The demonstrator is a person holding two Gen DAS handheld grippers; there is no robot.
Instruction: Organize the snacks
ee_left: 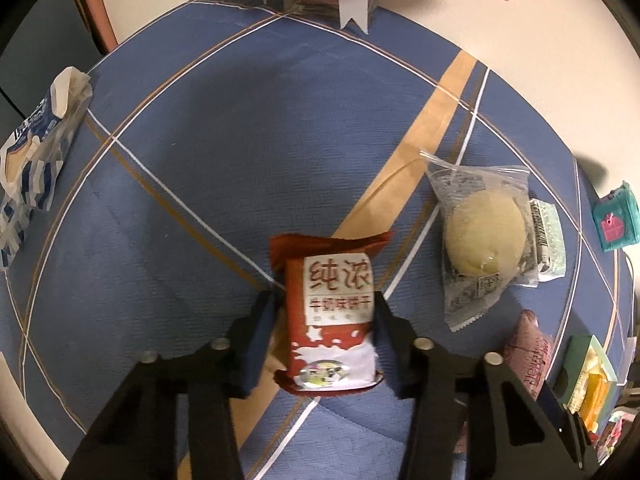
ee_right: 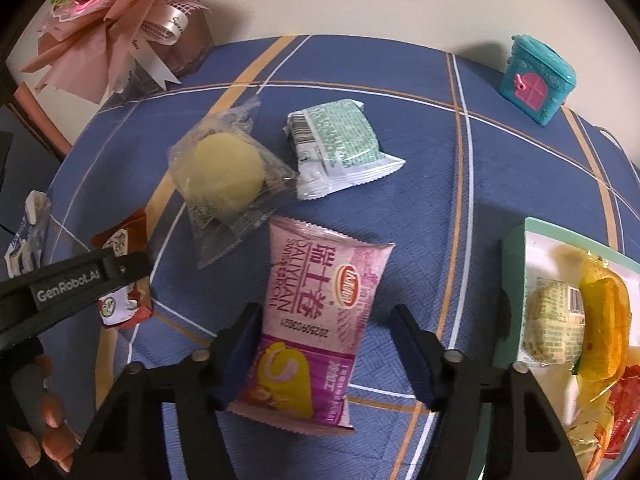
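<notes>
A red and white biscuit packet [ee_left: 332,320] stands on end on the blue tablecloth [ee_left: 240,160], and my left gripper [ee_left: 326,312] is shut on it, a pad pressed on each side. In the right wrist view the same packet [ee_right: 120,240] shows at the left behind the left gripper's black finger. A pink Swiss roll packet [ee_right: 316,280] lies flat between the fingers of my right gripper [ee_right: 326,320]. Its left pad [ee_right: 244,344] touches the packet's edge, while the right pad stands a little off it, so this gripper is open.
A clear-wrapped yellow bun [ee_right: 220,172] and a green-white packet [ee_right: 340,144] lie beyond the pink packet. A green-rimmed tray [ee_right: 516,264] with several snacks sits at the right. A teal toy house [ee_right: 536,80], a pink bouquet [ee_right: 120,12] and a blue-white packet [ee_left: 36,140] stand near the edges.
</notes>
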